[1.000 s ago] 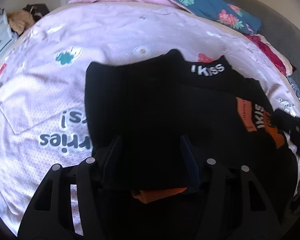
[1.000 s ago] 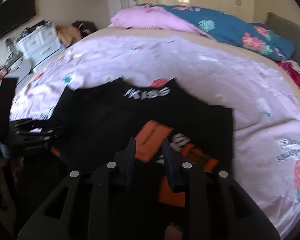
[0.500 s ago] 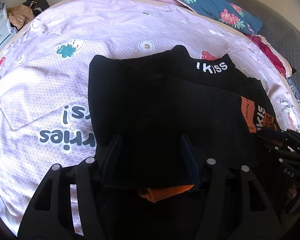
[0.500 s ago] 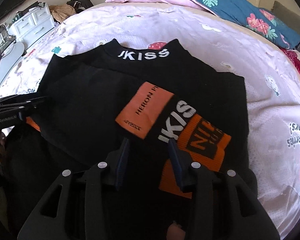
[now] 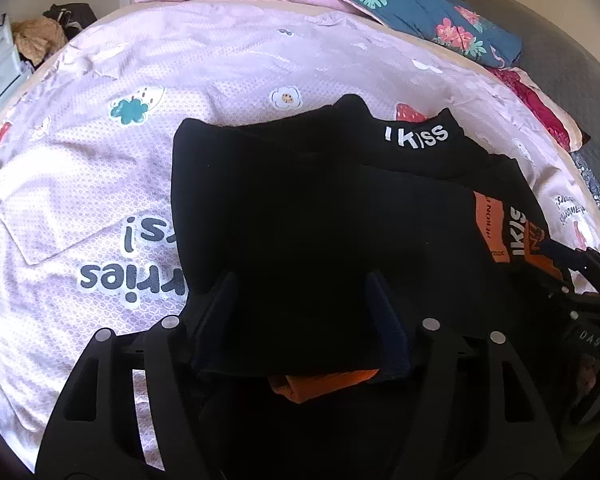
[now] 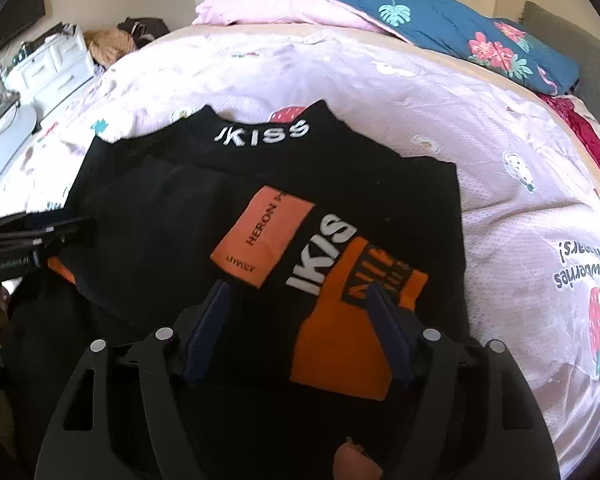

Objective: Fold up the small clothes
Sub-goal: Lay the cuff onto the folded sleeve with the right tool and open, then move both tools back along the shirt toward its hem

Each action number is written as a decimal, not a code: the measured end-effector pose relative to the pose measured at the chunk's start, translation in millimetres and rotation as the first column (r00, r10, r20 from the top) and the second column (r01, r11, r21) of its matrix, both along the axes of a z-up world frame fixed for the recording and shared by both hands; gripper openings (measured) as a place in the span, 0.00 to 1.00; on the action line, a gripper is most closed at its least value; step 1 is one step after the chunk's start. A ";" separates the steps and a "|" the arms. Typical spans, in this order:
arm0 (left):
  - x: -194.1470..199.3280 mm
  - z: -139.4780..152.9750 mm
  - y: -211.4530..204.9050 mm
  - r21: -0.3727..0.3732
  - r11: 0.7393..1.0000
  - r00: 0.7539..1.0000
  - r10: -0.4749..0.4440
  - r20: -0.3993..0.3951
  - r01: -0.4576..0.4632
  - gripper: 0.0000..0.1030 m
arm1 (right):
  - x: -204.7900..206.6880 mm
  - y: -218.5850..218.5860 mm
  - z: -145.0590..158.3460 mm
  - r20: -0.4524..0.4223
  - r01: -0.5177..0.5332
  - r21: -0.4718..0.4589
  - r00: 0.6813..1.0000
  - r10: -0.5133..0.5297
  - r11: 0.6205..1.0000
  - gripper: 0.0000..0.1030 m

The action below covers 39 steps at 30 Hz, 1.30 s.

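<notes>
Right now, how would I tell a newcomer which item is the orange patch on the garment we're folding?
Start at the pink printed bedspread and find the black garment lying on it. Near its middle, below the white KISS collar lettering, sits the orange patch. It alone is a plain tilted rectangle reading HERON, unlike the bigger orange print beside it.

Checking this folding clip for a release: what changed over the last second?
The right gripper has just been opening and now stands wide over the black top with orange patches, its pads off the cloth. The left gripper opened slightly, jaws still straddling the folded edge. The garment stayed flat on the pink printed bedspread.
</notes>
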<state>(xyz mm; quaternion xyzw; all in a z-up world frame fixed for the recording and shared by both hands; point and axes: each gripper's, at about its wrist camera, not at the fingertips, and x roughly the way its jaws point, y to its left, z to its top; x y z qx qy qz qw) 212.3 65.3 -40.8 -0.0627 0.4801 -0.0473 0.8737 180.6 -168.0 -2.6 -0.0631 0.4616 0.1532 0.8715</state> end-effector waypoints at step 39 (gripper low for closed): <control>-22.9 39.5 15.1 0.032 0.997 0.991 0.062 0.118 -0.067 0.91 | -10.0 -15.5 42.3 0.154 0.075 0.122 0.984 -0.093 0.990 0.96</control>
